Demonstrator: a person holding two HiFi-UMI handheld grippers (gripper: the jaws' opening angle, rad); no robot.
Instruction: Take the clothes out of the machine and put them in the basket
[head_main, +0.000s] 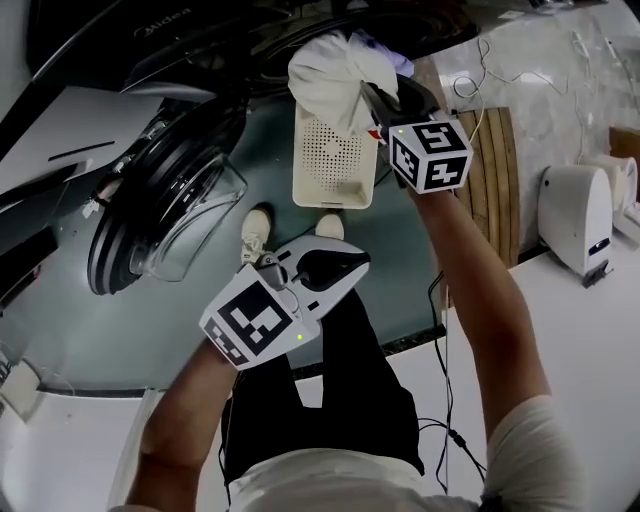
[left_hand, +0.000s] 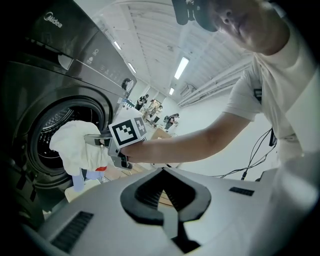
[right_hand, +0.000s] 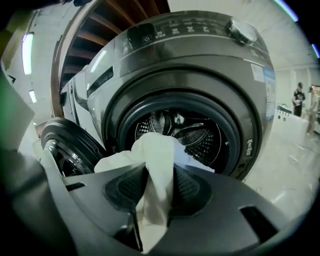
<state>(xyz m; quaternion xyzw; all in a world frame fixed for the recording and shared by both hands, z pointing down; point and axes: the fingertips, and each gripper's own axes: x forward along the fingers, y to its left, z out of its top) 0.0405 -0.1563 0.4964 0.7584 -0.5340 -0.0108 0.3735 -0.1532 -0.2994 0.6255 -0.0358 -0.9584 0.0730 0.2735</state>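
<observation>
My right gripper (head_main: 378, 100) is shut on a bunched white cloth (head_main: 340, 72) and holds it in the air over the cream perforated basket (head_main: 335, 165), which stands on the floor in front of the machine. In the right gripper view the cloth (right_hand: 155, 165) is pinched between the pads, with the open drum (right_hand: 192, 132) behind it. In the left gripper view a pale blue piece hangs under the cloth (left_hand: 75, 145). My left gripper (head_main: 345, 268) hovers lower and nearer to me, its jaws a narrow gap apart with nothing between them (left_hand: 164, 200).
The machine's round door (head_main: 165, 215) swings open at the left. The person's shoes (head_main: 258, 232) stand just before the basket. A wooden panel (head_main: 490, 170), a white appliance (head_main: 575, 215) and loose cables (head_main: 455, 430) lie to the right.
</observation>
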